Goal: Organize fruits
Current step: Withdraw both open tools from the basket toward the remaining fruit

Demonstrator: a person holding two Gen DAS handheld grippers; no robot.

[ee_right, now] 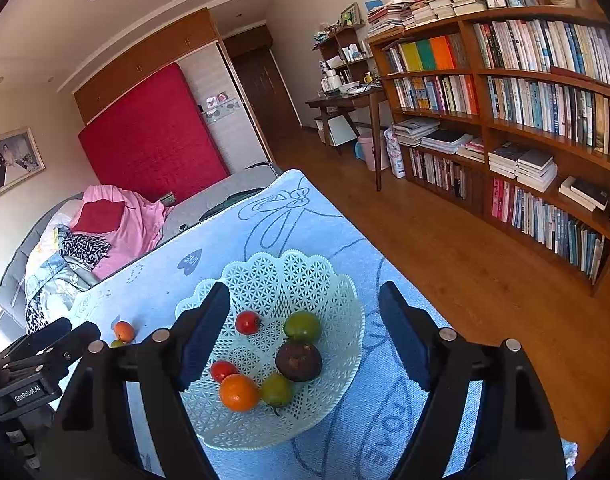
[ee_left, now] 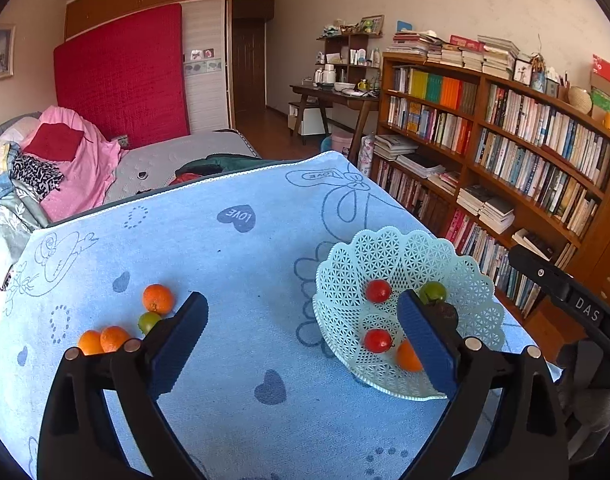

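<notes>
Left wrist view: the left gripper (ee_left: 303,334) tilts down over the table, its blue-padded fingers (ee_left: 181,336) spread wide with only bare blue cloth (ee_left: 241,264) between them; nothing is grasped. Its right finger crosses in front of the pale green lattice basket (ee_left: 409,248), which sits toward the table's right edge. Inside the basket lie two red tomatoes (ee_left: 378,291), a green tomato (ee_left: 433,291), an orange (ee_left: 407,356) and a dark round fruit (ee_left: 449,314) partly hidden behind the finger. Near the table's left edge, three more oranges (ee_left: 157,298) and a small green fruit (ee_left: 148,321) rest loose on the cloth, just beside the left finger's outer side. At the right border of this view the black body of the other gripper juts in.

From the right wrist view, the right gripper (ee_right: 305,336) also points downward, hanging over the basket (ee_right: 289,272) with its jaws released and standing well apart; the left finger overlaps the basket's rim, the right finger is over the cloth (ee_right: 345,216) beside it. No pad touches any fruit. Between the fingers the basket's load shows plainly: the orange (ee_right: 239,392) at the near side touching a green tomato (ee_right: 277,390), the dark fruit (ee_right: 299,360) just behind them, another green tomato (ee_right: 303,326) beyond it, and the two red tomatoes (ee_right: 247,322) toward the left. The left gripper's body (ee_right: 45,360) shows low at the left.
</notes>
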